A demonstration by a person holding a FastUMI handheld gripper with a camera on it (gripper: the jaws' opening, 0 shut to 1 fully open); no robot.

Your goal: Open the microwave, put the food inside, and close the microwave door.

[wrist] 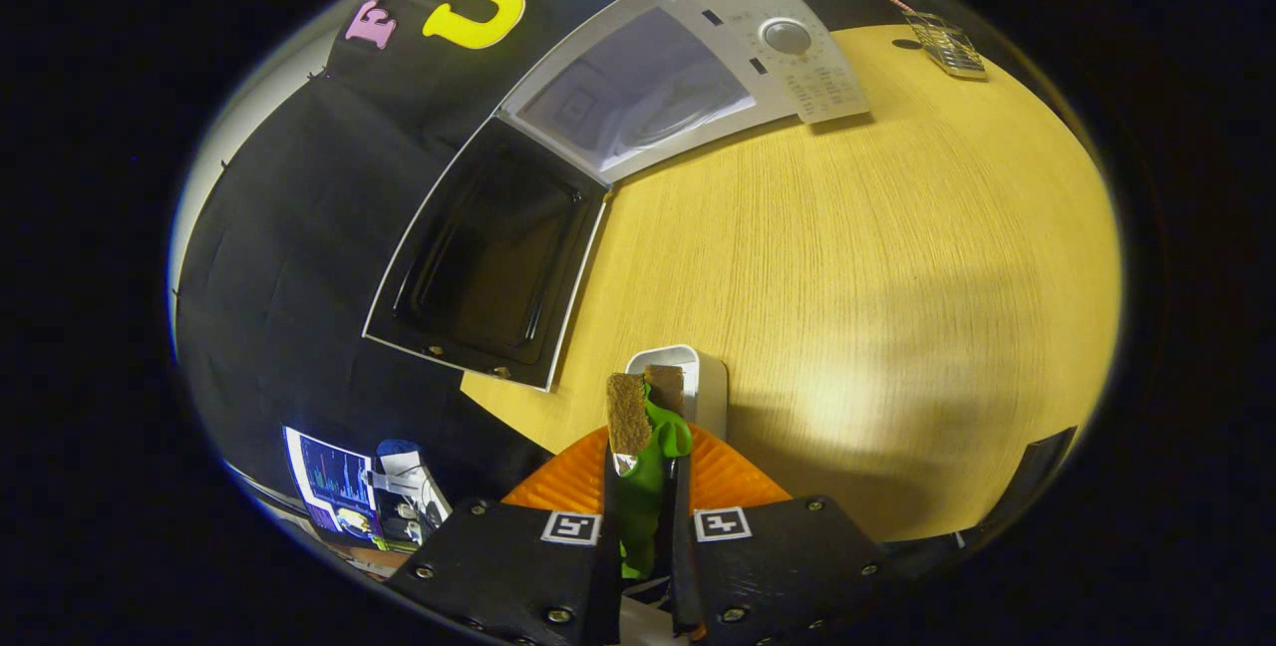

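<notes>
Gripping a green food item (653, 472) lengthwise between clamped gripper (646, 417) fingers, pointing toward the open microwave (688, 58).

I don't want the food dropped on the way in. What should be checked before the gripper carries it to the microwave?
1. Microwave door swung fully open: ok.
2. Cavity free of obstructions: ok, as far as it shows.
3. Green food item held between the gripper fingers: ok, both press on it.
4. Food clear of the orange plate and white container: cannot tell.
5. Wooden table path to the cavity free: ok.
</notes>
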